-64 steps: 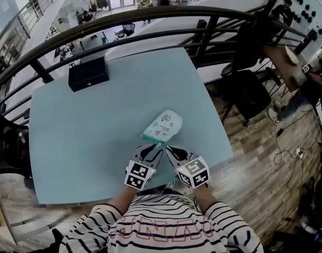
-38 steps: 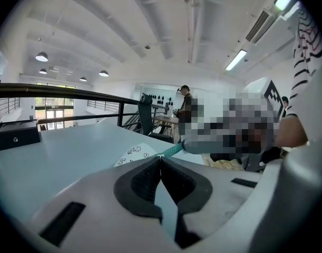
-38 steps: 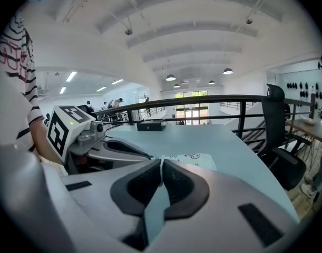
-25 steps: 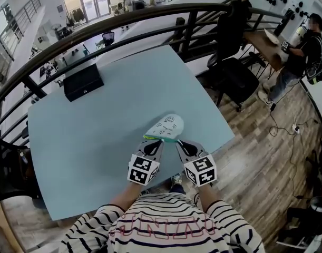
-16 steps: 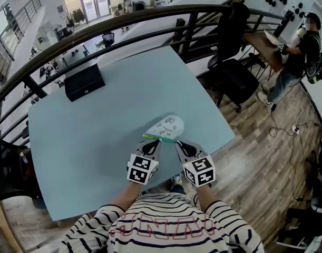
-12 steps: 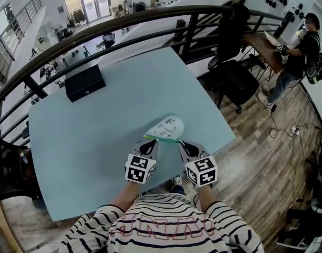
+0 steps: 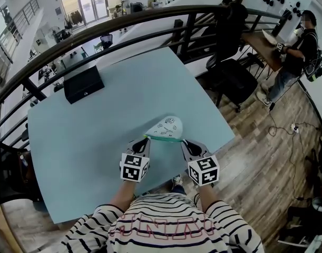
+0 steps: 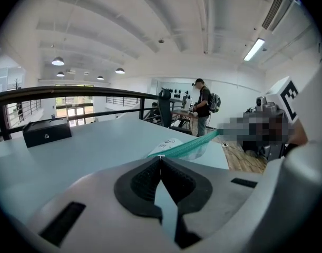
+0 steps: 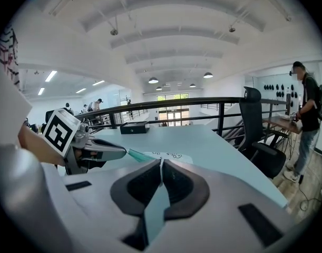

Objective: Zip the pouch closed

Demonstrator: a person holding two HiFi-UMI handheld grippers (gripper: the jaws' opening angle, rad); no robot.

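Teal zip edge (image 7: 164, 138) of the white pouch (image 7: 167, 126) runs taut between the grippers, near the table's (image 7: 87, 136) front edge. Left gripper (image 7: 144, 143) pinches one end, right gripper (image 7: 183, 143) the other. Best: anchor one end, draw straight along the zip, no twisting.

Smooth plastic pouch (image 7: 166, 126), matt table (image 7: 92, 133)

Dark print on the small white plastic pouch (image 7: 167, 125) is too small to read — its zip slider cannot be made out, and grey fingers (image 8: 142, 181) of the left gripper (image 7: 146, 140) hide its near corner.
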